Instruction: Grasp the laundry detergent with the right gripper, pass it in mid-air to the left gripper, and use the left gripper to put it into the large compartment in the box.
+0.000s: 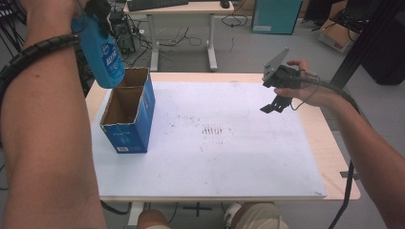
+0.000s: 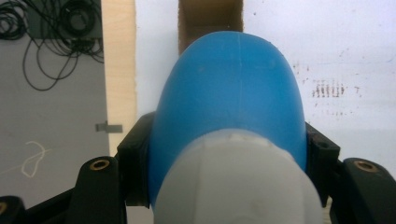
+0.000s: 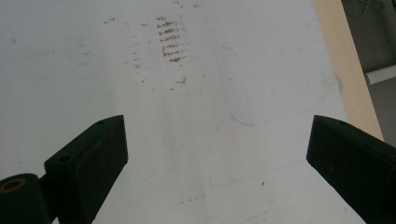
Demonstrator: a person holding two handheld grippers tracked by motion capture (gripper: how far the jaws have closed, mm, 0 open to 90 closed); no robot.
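Left hand-held gripper [image 1: 98,12] is clamped on the blue bottle [image 1: 101,52], held above the open box [image 1: 128,112] at the counter's left edge, not yet lowered in; right hand-held gripper [image 1: 272,107] is held open, empty.

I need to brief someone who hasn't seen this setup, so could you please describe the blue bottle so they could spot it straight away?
Start at the white sheet covering the table, then go to the open blue box near its far left corner. The bottle hangs just above that box, clamped in the left gripper with its base pointing down. It is smooth, rounded blue plastic with a white cap and a printed label, unlike the square cardboard box below.
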